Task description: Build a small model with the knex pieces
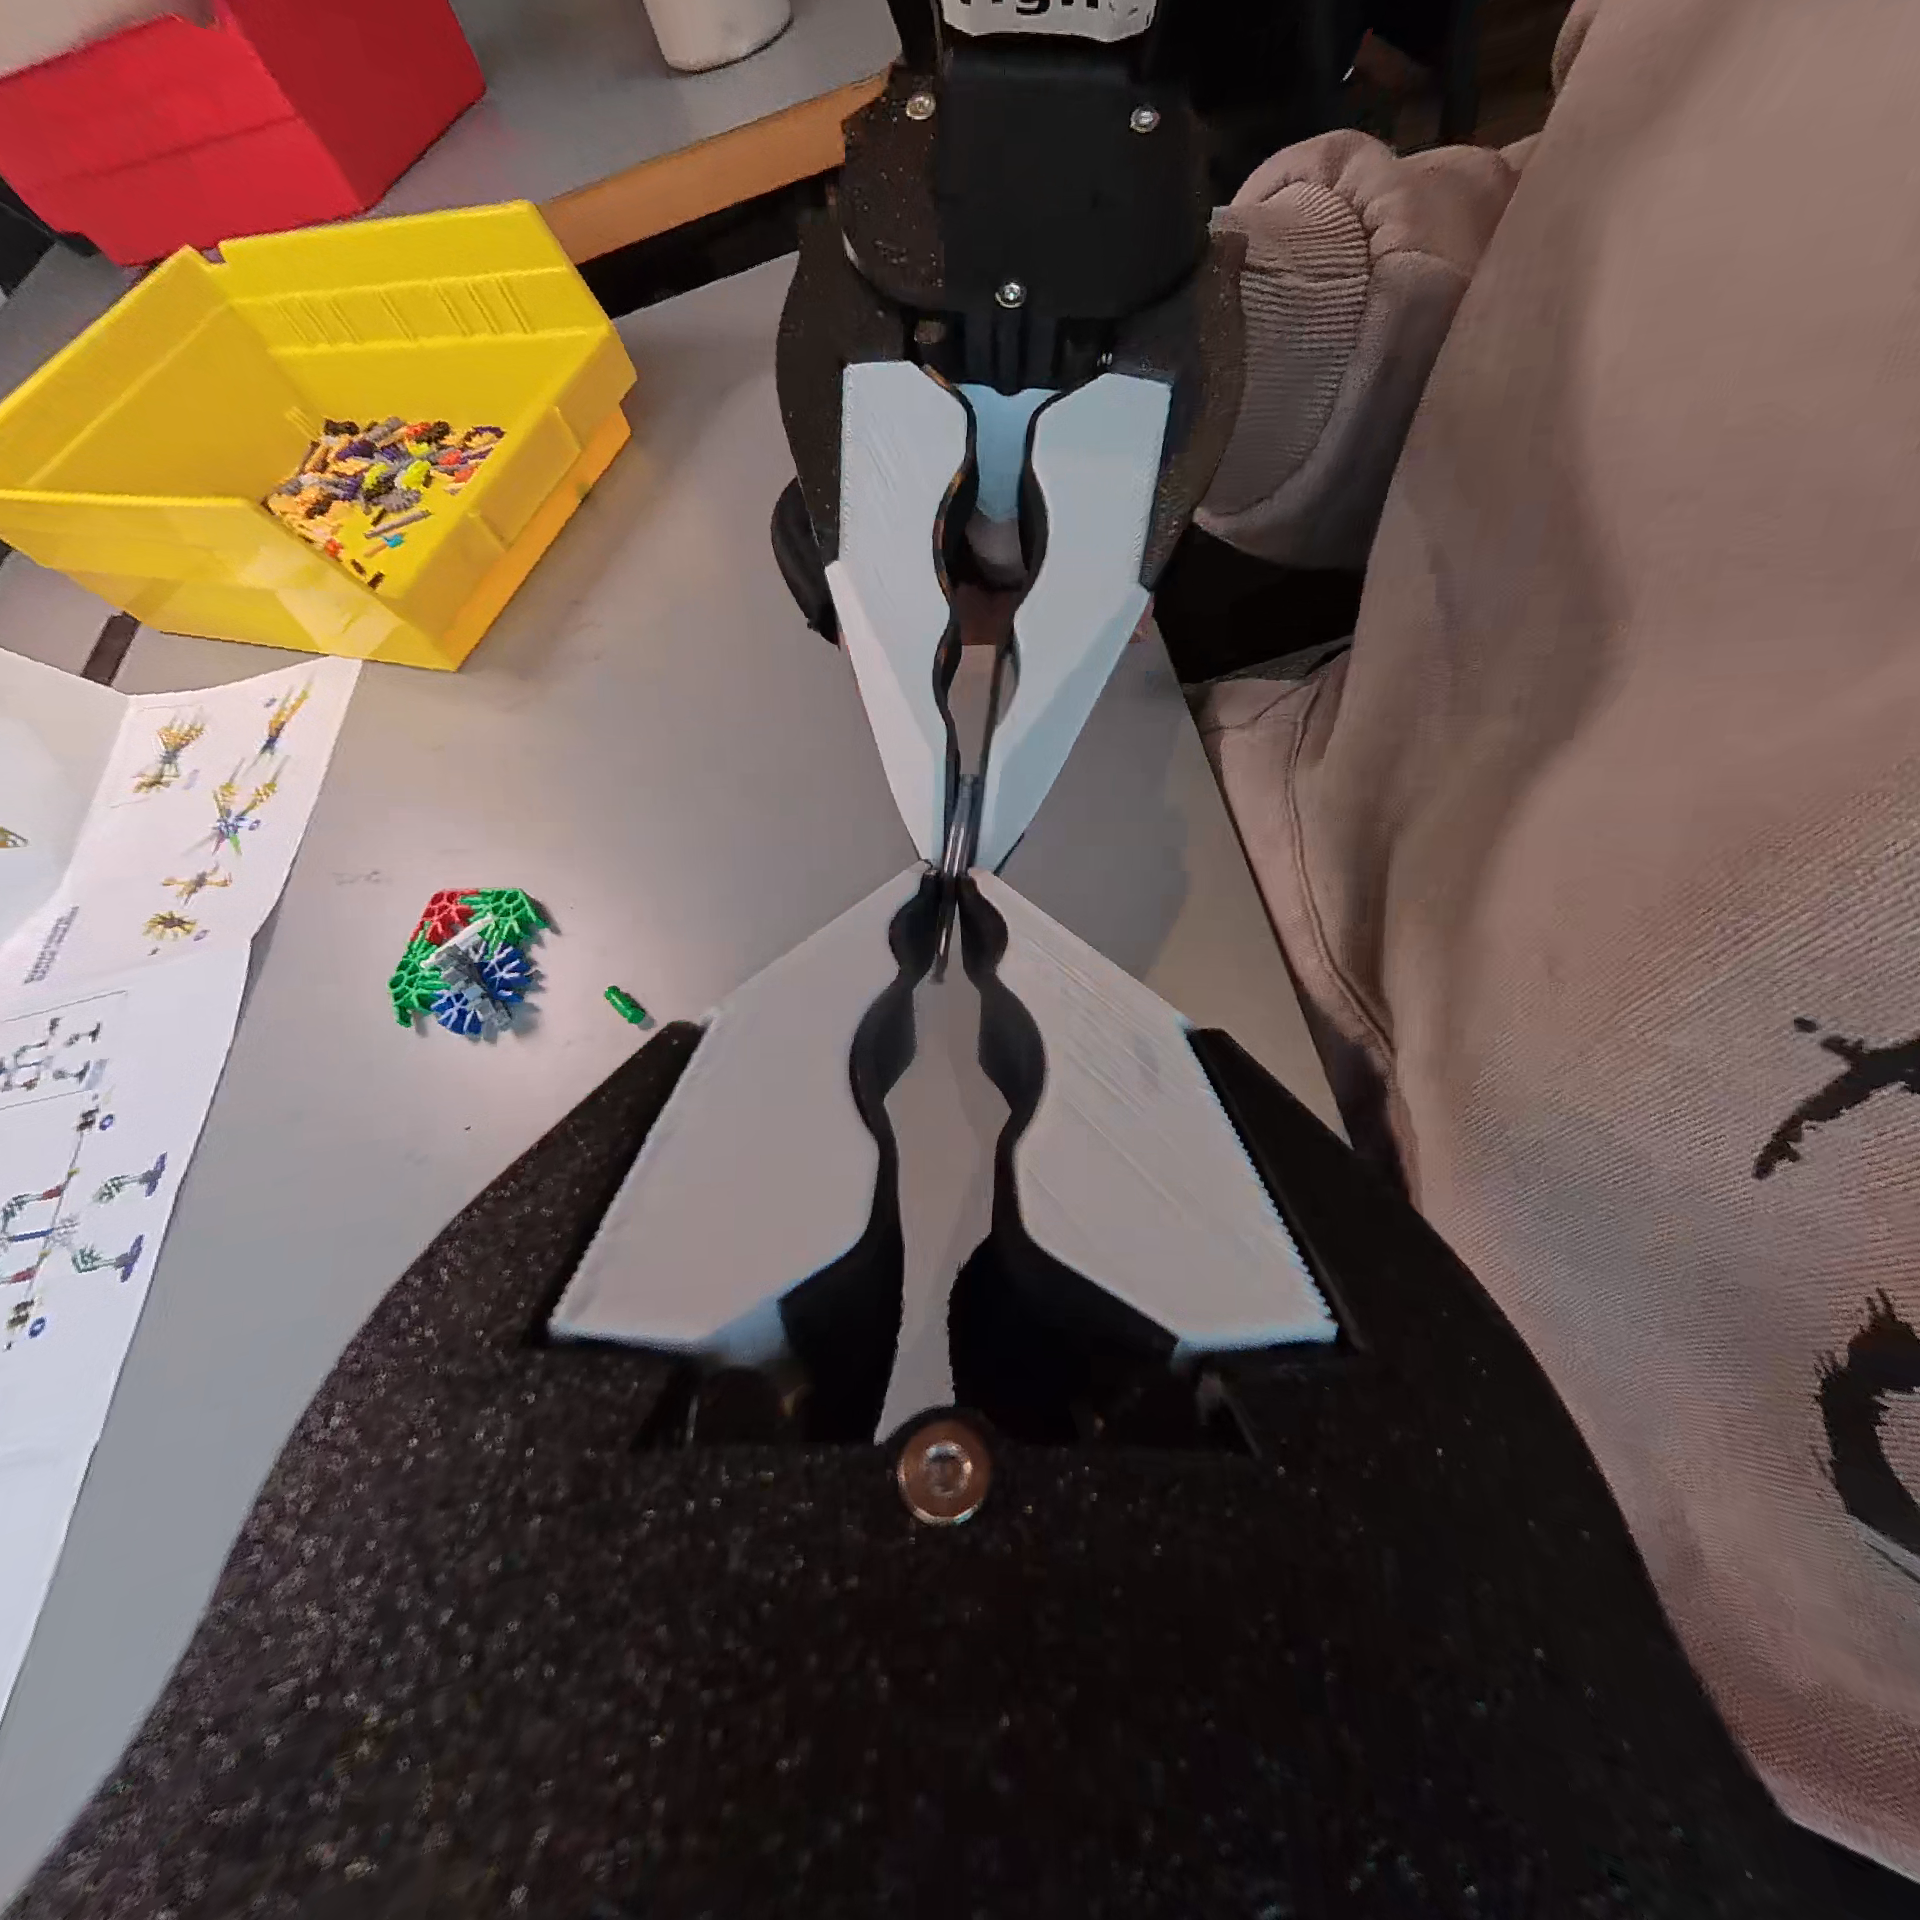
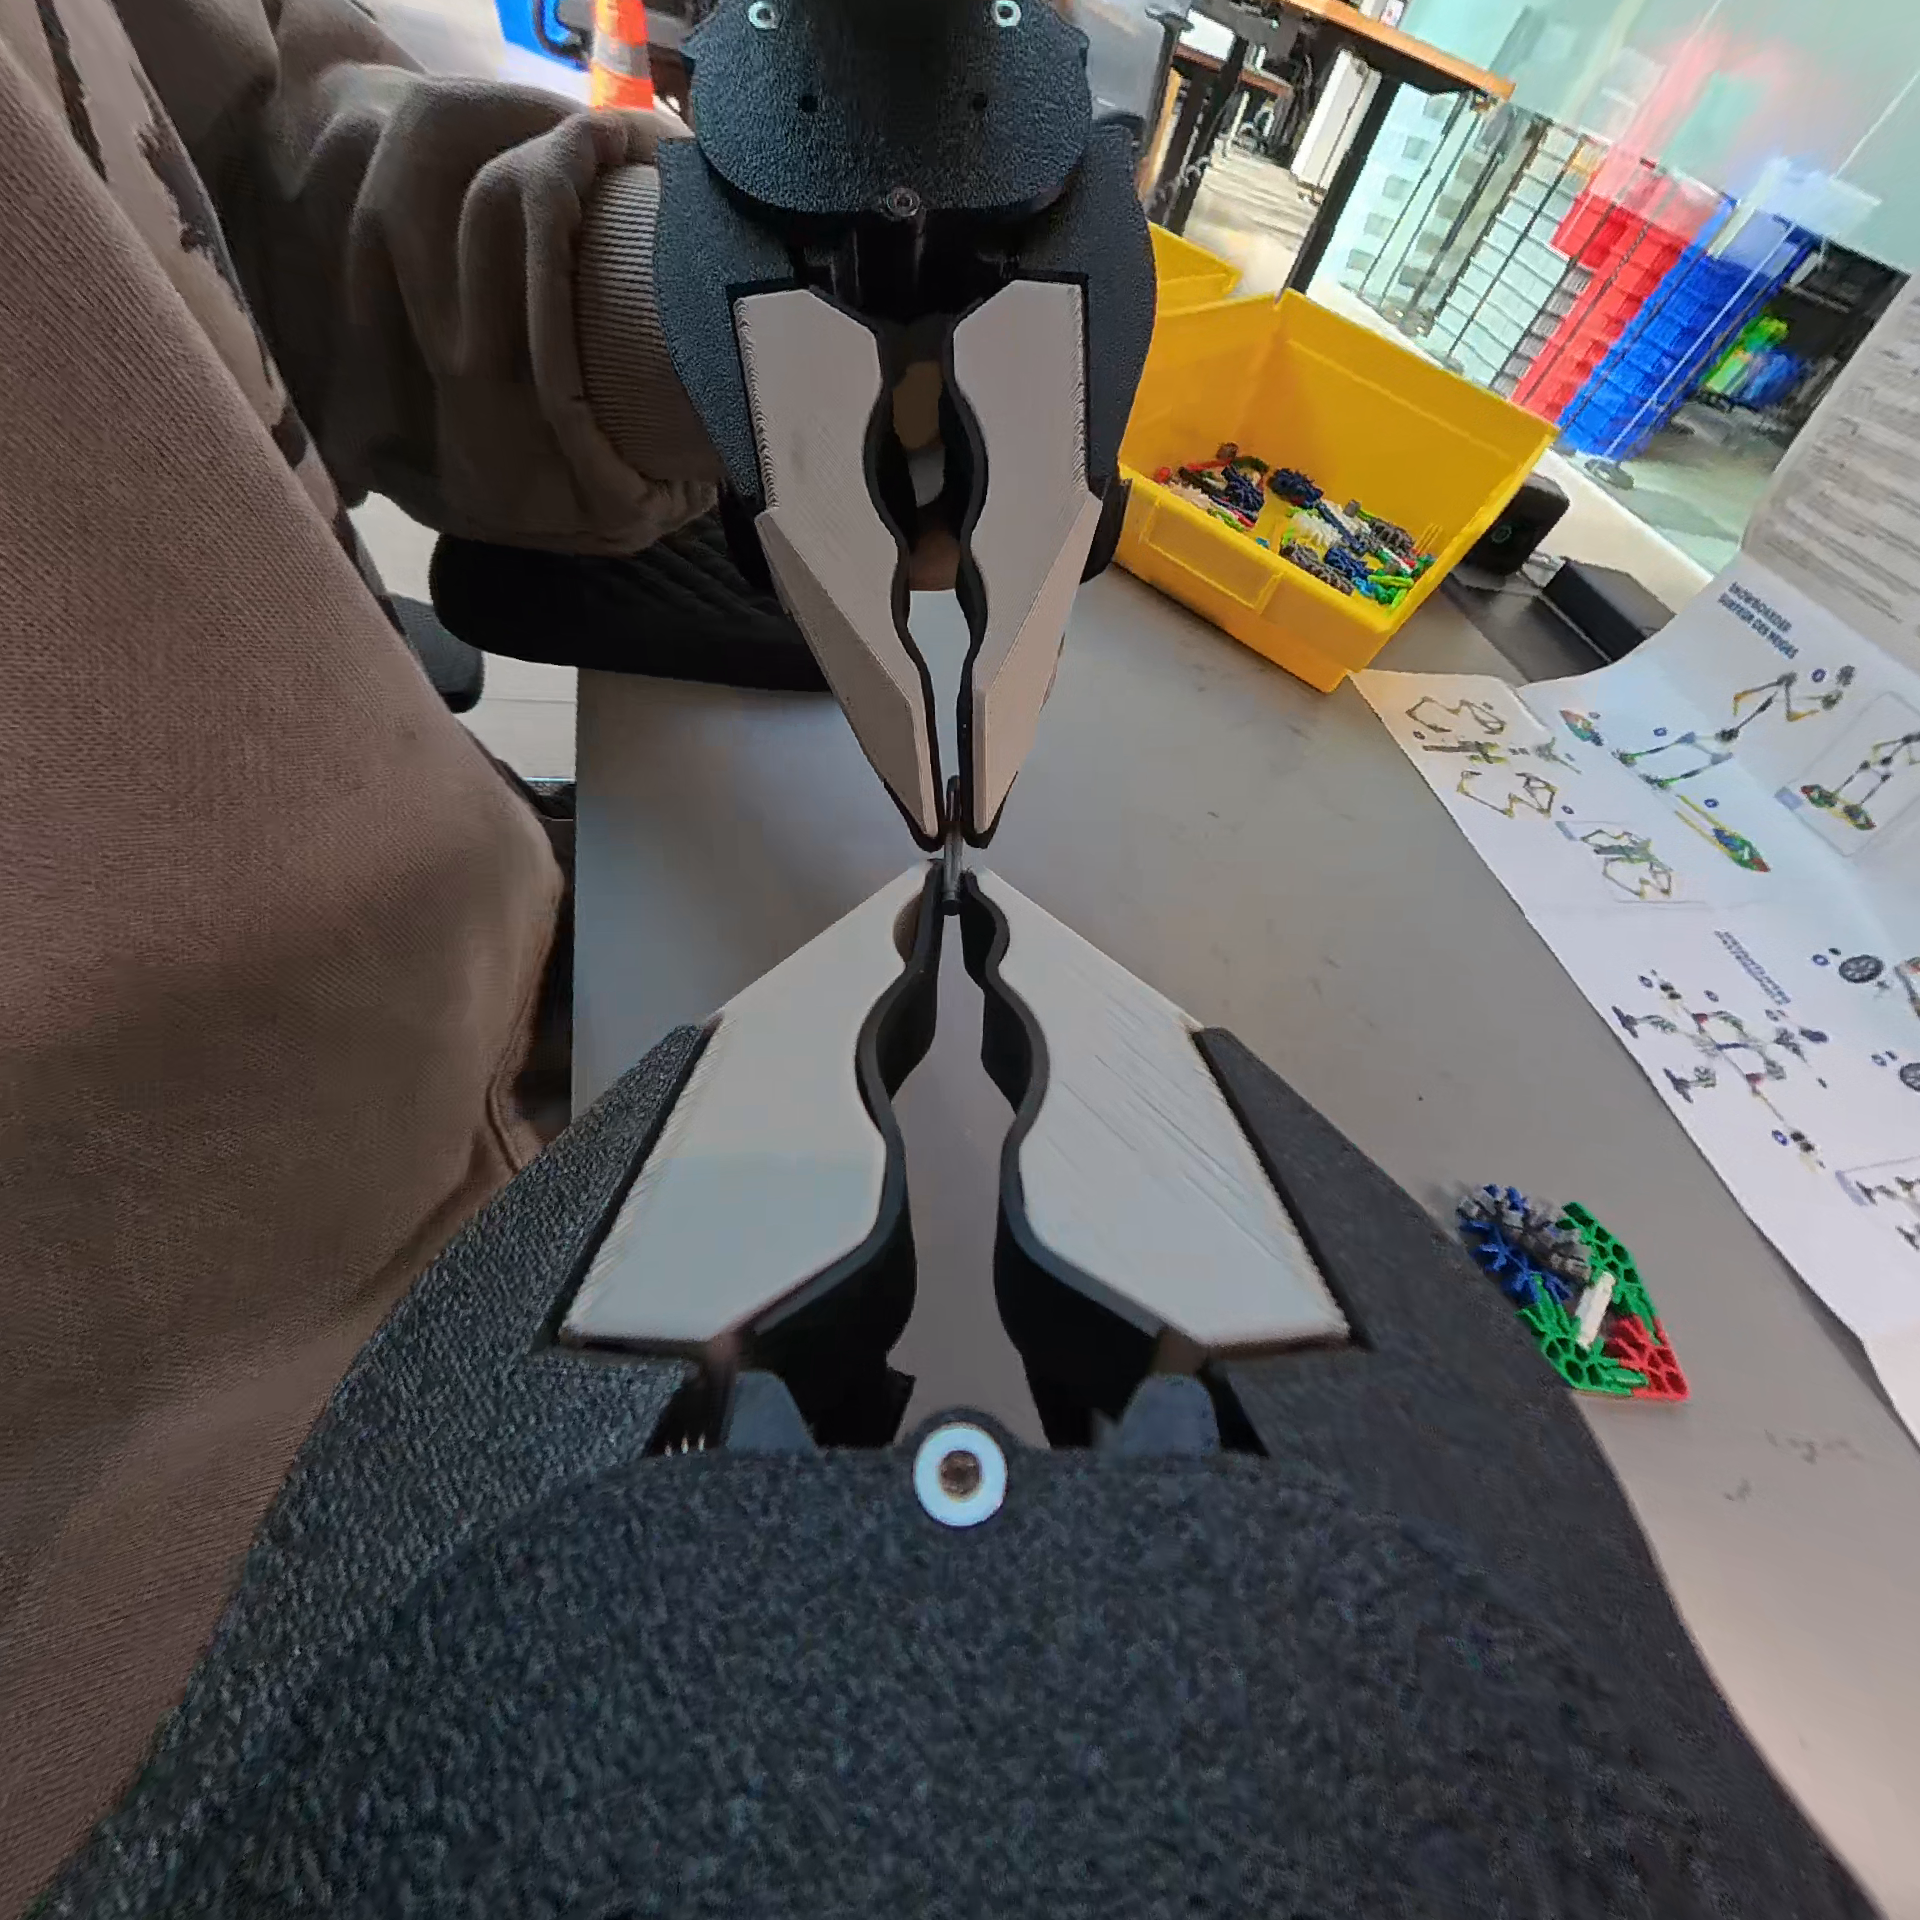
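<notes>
While both hand-held grippers, left (image 1: 948, 883) and right (image 2: 951, 871), pinch one small dark ring (image 1: 956, 831) tip to tip above the counter (image 1: 623, 790), we judge a slight twist could drop it.

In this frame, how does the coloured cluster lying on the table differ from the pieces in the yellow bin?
The cluster is joined pieces; the bin pieces are a loose heap. The cluster lies on the bare table; the bin pieces sit inside the yellow bin, farther back. Both are small coloured plastic parts, untouched: left tongs and right tongs pinch a small dark ring.
</notes>
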Demonstrator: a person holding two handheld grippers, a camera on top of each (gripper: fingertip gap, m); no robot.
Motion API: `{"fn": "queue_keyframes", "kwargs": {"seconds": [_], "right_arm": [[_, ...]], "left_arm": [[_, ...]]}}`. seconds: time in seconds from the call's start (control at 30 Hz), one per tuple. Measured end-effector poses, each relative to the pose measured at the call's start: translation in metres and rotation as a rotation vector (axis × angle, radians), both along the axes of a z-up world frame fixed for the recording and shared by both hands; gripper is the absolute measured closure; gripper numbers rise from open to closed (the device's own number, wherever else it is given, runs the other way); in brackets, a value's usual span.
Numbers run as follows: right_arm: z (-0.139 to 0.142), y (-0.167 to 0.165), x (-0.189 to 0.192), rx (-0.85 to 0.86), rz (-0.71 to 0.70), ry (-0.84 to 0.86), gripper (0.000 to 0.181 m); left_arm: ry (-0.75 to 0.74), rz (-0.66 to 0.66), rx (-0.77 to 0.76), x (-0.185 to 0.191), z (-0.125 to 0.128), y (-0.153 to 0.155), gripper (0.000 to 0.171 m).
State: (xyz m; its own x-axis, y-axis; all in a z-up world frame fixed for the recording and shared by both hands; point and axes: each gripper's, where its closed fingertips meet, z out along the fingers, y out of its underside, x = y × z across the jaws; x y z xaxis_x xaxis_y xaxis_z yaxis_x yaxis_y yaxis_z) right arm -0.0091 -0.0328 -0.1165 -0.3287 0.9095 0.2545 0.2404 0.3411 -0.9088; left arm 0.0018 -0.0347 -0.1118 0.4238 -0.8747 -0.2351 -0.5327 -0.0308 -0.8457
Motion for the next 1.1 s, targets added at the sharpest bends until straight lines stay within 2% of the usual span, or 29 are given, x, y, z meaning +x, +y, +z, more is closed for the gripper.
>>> {"fn": "queue_keyframes", "kwargs": {"seconds": [0.1, 0.27, 0.53, 0.83, 0.97, 1.1], "right_arm": [[0.009, -0.004, 0.011, 0.031, 0.038, 0.014, 0.180], [0.010, -0.004, 0.021, 0.043, 0.043, 0.004, 0.174], [0.005, 0.004, 0.030, 0.004, -0.007, 0.028, 0.179], [-0.007, 0.006, 0.029, 0.015, -0.059, -0.036, 0.180], [-0.007, 0.013, 0.031, -0.002, -0.091, -0.034, 0.180], [-0.003, 0.034, 0.034, -0.003, -0.171, -0.027, 0.180]], "left_arm": [[0.003, 0.015, 0.063, 0.010, 0.012, -0.006, 0.170], [0.002, 0.030, 0.075, 0.019, 0.013, -0.004, 0.170], [0.016, -0.031, 0.048, 0.027, 0.000, 0.003, 0.170], [-0.034, -0.110, -0.047, 0.026, -0.012, 0.005, 0.170], [-0.069, -0.063, -0.034, 0.023, -0.010, 0.012, 0.167], [-0.175, 0.070, -0.040, -0.001, 0.004, 0.027, 0.149]]}}
